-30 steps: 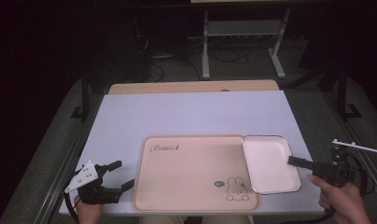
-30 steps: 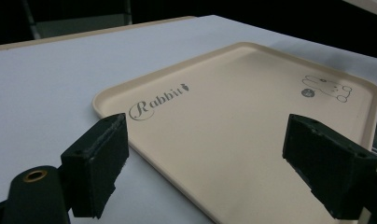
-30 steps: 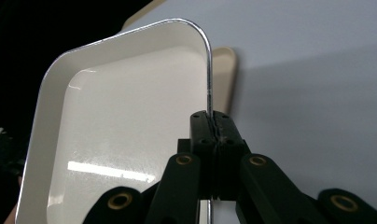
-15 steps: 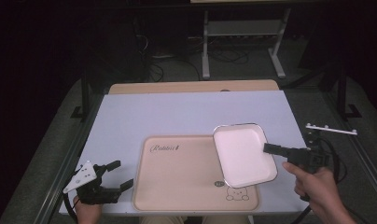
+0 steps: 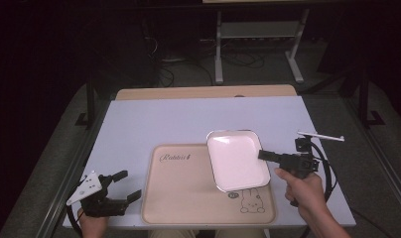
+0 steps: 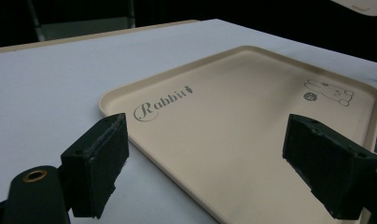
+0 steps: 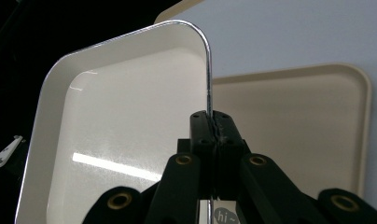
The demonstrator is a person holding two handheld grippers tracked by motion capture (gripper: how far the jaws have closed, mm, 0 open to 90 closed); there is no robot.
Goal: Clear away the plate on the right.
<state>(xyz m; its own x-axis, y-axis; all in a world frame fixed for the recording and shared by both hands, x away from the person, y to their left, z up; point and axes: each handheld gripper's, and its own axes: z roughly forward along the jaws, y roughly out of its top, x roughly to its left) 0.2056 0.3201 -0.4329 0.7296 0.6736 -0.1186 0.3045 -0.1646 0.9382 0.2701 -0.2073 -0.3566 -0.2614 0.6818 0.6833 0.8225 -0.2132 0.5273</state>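
1. Right gripper (image 5: 266,155) first: your jaws are pinched tight on the rim of the white square dish (image 5: 237,159), and the right gripper view shows them (image 7: 214,122) clamped edge-on to the chrome-looking lip of the dish (image 7: 116,130).
2. That dish hangs above the beige tray (image 5: 188,198), covering the tray's corner at about 1 o'clock. It's tipped rather than level, with its inside facing up toward the high camera.
3. Your right hand (image 5: 300,191) sits at roughly 4 o'clock on the table (image 5: 188,119), just off the tray's right edge, with the cable looping out beside it.
4. Left gripper (image 5: 126,186) is parked at around 8 o'clock, near the tray's left edge but not touching it as far as I can tell. Jaws are spread wide with nothing between them. In the left gripper view (image 6: 205,163) you're looking across the tray (image 6: 252,126), "Rabbit" lettering on the near side and the little bunny drawing over toward the far corner.
5. The tray itself lies flat on the pale blue-white table top, at 6 o'clock near your edge.
6. Behind the table at 12 o'clock there's a metal stand (image 5: 258,44) on the dark floor with cables around it.
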